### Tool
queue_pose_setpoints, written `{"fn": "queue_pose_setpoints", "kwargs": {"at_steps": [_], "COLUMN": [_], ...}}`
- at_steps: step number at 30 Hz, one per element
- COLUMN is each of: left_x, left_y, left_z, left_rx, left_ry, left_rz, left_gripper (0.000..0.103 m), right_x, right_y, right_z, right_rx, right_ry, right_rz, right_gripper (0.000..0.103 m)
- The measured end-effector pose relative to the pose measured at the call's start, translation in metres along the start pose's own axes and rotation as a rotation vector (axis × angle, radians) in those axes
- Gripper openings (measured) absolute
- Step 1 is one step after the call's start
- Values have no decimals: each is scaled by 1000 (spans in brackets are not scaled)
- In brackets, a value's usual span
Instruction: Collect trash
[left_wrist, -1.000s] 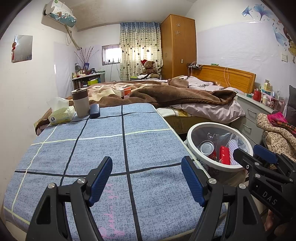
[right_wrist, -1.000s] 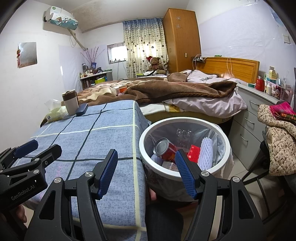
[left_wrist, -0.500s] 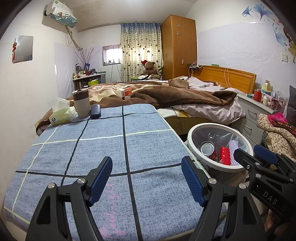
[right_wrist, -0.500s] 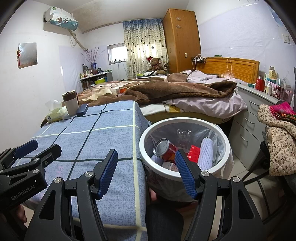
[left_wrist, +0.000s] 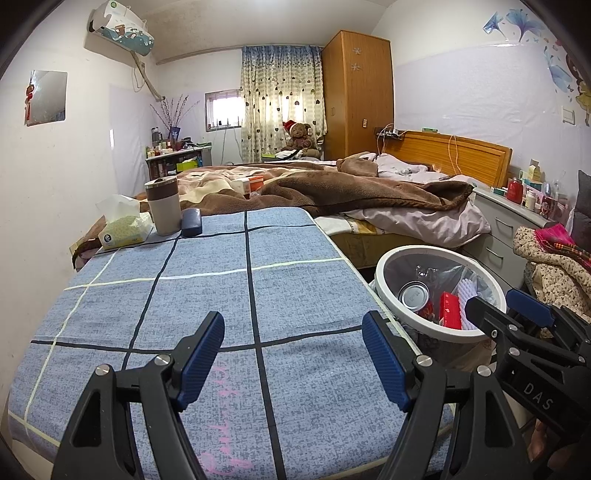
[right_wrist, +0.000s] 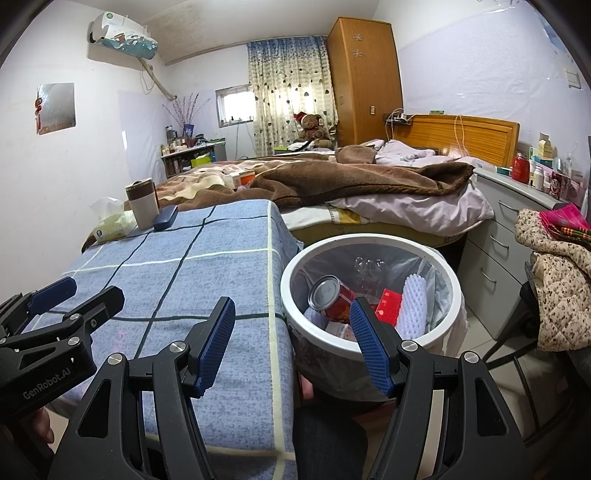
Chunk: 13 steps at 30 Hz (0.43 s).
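A white trash bin (right_wrist: 369, 243) with a clear liner stands on the floor right of the blue checked table (right_wrist: 207, 273). In it lie a red can (right_wrist: 332, 297), a red box (right_wrist: 388, 304) and a white bumpy sheet (right_wrist: 412, 299). The bin also shows in the left wrist view (left_wrist: 436, 256). My left gripper (left_wrist: 293, 356) is open and empty over the table's near end (left_wrist: 295, 295). My right gripper (right_wrist: 293, 345) is open and empty, above the gap between table edge and bin.
At the table's far left stand a tissue pack (left_wrist: 123, 227), a grey tumbler (left_wrist: 162, 210) and a dark case (left_wrist: 191, 221). Behind is a bed with a brown blanket (left_wrist: 351, 192). A grey drawer unit (right_wrist: 509, 236) and a chair with clothes (right_wrist: 557, 288) are on the right.
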<state>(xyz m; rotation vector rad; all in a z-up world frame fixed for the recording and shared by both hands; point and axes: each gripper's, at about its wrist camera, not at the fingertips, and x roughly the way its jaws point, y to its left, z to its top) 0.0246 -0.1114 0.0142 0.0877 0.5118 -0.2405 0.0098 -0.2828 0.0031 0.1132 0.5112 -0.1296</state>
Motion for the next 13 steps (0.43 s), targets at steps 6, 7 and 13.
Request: {"fn": "queue_pose_setpoints", "kwargs": {"at_steps": [6, 7, 13], "left_x": [0, 0, 0], "left_y": [0, 0, 0], "left_z": [0, 0, 0], "left_rx": [-1, -3, -5], "left_ry": [1, 1, 2], "left_rz": [2, 3, 4], "left_gripper": [79, 79, 79], "right_x": [0, 0, 0], "right_y": [0, 0, 0], "right_z": [0, 0, 0], "right_rx": [0, 0, 0], "right_ry": [0, -1, 0], "right_rz": [-1, 0, 0], "right_gripper": [66, 66, 66]}}
